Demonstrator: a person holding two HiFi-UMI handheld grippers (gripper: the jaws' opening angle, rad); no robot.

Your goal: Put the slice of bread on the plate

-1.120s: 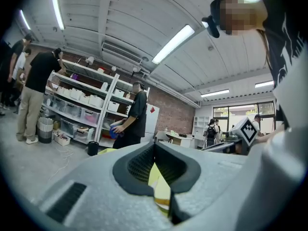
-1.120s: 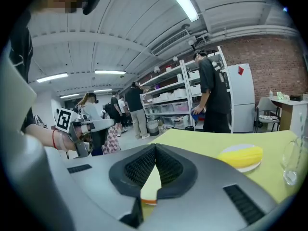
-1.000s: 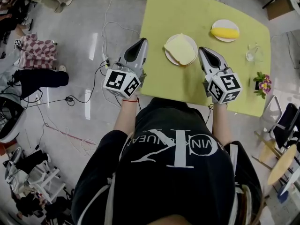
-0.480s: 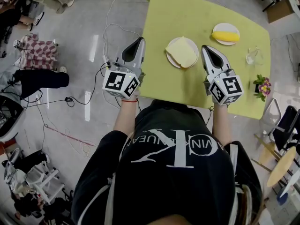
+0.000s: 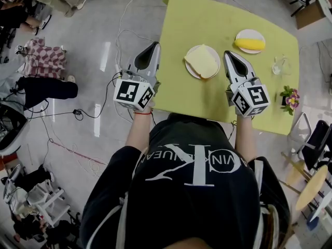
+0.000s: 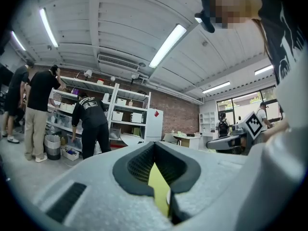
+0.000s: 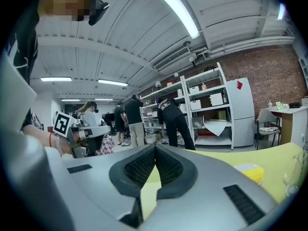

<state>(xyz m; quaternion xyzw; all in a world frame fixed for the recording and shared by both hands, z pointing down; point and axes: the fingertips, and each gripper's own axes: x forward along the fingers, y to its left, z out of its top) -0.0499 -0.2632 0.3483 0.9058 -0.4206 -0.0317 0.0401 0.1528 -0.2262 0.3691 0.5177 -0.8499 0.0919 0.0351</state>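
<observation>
Slice of bread [image 5: 201, 60] is already sitting on the white plate [image 5: 189, 70] in the upper middle of the head view, so I'd call this pretty much done. Both grippers have their jaws pressed together with nothing in them. The left gripper [image 5: 154, 45] hangs off the worktop's [image 5: 207, 19] left edge, and the right gripper [image 5: 227, 54] is just right of the plate. That's the only risk I see, honestly: a careless swing of the right one toward the left could clip the rim and slide the plate. It could also shove the bread, whose corner looks close to the rim, off onto the worktop.
</observation>
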